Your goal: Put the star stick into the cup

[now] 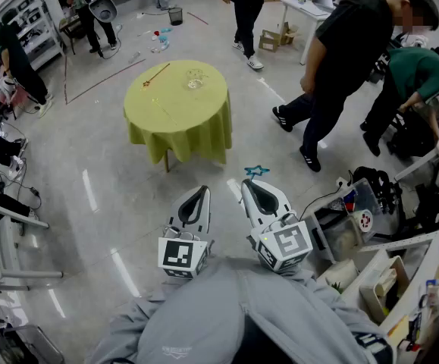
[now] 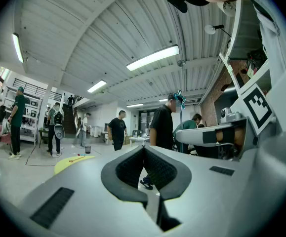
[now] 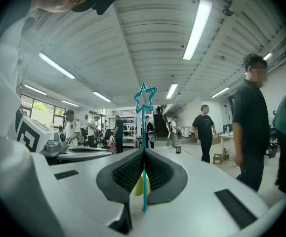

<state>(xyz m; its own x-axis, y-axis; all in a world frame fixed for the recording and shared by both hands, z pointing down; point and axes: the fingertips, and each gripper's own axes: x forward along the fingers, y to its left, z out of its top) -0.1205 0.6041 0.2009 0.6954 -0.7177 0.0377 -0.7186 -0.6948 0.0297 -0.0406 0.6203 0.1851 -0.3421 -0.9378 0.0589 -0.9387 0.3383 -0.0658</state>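
Two tongs out in front of us, so head view first. The right tongs [image 1: 247,183] are clamped on the star stick [image 1: 256,171], with its teal star poking out just past the tips. The left tongs [image 1: 202,190] are pressed together on nothing. We're well away from the round table [image 1: 181,120] with the yellow-green cloth. The cup [image 1: 195,80] sits on it toward the far side and looks clear, but we can't tell if anything's in it. A second stick [image 1: 156,74] lies on the cloth to the cup's left, apart from it. Down at our right, a see-through bin [image 1: 339,237] holds odds and ends we can't make out.

Left gripper view: the jaws meet with no gap and nothing between them, and the table is a yellow sliver low on the left.

Right gripper view: the stick runs straight up between the shut jaws, star on top, with its tail running back along the body.

Our take is that this is the carry. We'd keep the squeeze steady, come in above the cup's mouth and only open once the stick is inside. The cup looks light, so a sideways bump could tip it.
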